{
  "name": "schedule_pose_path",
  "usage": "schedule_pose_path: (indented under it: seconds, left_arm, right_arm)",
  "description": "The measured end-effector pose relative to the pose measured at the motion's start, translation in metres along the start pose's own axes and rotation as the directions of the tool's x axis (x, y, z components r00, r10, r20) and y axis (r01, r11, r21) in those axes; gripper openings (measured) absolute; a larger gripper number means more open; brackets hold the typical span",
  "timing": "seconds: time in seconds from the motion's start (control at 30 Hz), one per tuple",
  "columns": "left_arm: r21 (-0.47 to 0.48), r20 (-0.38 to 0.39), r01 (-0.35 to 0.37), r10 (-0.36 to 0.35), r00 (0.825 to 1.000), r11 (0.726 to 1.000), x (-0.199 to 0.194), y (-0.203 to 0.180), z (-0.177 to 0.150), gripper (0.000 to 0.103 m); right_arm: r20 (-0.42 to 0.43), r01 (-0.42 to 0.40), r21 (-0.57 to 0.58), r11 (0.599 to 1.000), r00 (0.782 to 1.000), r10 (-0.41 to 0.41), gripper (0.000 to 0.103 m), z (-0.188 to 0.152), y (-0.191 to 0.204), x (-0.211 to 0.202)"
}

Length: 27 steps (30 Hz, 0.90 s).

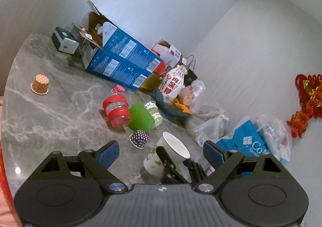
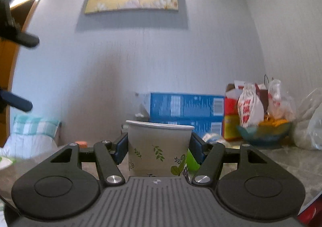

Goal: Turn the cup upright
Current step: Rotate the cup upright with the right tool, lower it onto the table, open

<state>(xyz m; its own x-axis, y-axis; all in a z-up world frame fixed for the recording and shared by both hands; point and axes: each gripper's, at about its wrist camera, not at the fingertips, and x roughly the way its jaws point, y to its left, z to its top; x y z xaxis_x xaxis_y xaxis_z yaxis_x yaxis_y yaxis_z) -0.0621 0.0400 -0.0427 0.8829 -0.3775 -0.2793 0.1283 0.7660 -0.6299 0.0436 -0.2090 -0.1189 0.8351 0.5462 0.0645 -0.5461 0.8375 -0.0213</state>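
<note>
A white paper cup with green leaf prints (image 2: pixel 159 148) stands mouth-up between the pads of my right gripper (image 2: pixel 159 144), which is shut on its sides. In the left wrist view the same cup (image 1: pixel 171 150) shows from above, open mouth up, with the right gripper's black fingers (image 1: pixel 167 160) around it. My left gripper (image 1: pixel 161 152) is open and empty, hovering above the cup; its blue pads stand wide apart. Its fingers (image 2: pixel 20 104) show at the left edge of the right wrist view.
The grey marble table (image 1: pixel 50 110) holds a polka-dot orange cup (image 1: pixel 40 84), a red-banded glass jar (image 1: pixel 116 110), a green cup (image 1: pixel 139 119), a dark dotted cup (image 1: pixel 139 138), blue boxes (image 1: pixel 124 60), a bowl of snacks (image 1: pixel 171 106) and plastic bags (image 1: pixel 251 138).
</note>
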Motion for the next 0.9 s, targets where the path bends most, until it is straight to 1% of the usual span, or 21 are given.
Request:
schedule_pose_path:
  seconds: [0.17, 0.23, 0.47, 0.67, 0.73, 0.77, 0.87, 0.9]
  left_arm:
    - [-0.012, -0.009, 0.0, -0.001, 1.0, 1.0, 0.004, 0.005, -0.001, 0.092]
    - [-0.017, -0.013, -0.003, 0.003, 1.0, 1.0, 0.005, 0.007, -0.002, 0.092]
    - [-0.021, -0.015, -0.006, 0.005, 1.0, 1.0, 0.006, 0.008, -0.002, 0.092]
    - [-0.023, -0.013, -0.01, 0.009, 1.0, 1.0, 0.006, 0.008, -0.002, 0.092]
    - [-0.023, -0.014, -0.015, 0.015, 1.0, 1.0, 0.006, 0.009, -0.003, 0.092]
    - [-0.023, -0.014, -0.015, 0.014, 1.0, 1.0, 0.005, 0.009, -0.003, 0.092]
    - [-0.021, -0.019, -0.024, 0.024, 1.0, 0.999, 0.005, 0.01, -0.004, 0.092]
    - [-0.018, -0.022, -0.035, 0.034, 0.999, 0.999, 0.006, 0.01, -0.004, 0.092]
  right_arm:
    - [0.0, 0.003, -0.054, 0.999, 1.0, -0.003, 0.064, -0.011, 0.006, 0.004]
    - [0.001, -0.005, -0.053, 0.999, 1.0, 0.005, 0.064, -0.017, 0.006, -0.005]
    - [-0.018, -0.031, -0.041, 0.999, 0.999, 0.03, 0.065, -0.026, 0.009, 0.0]
    - [-0.022, -0.031, -0.026, 0.999, 0.999, 0.031, 0.069, -0.025, 0.01, 0.003]
    - [-0.032, -0.03, -0.025, 0.999, 0.999, 0.03, 0.076, -0.025, 0.011, 0.004]
    - [-0.031, -0.036, -0.022, 0.999, 0.999, 0.035, 0.076, -0.026, 0.011, 0.004]
    - [-0.042, -0.046, -0.012, 0.999, 0.998, 0.046, 0.083, -0.026, 0.011, 0.003]
    - [-0.047, -0.049, -0.005, 0.999, 0.998, 0.049, 0.089, -0.026, 0.01, 0.004]
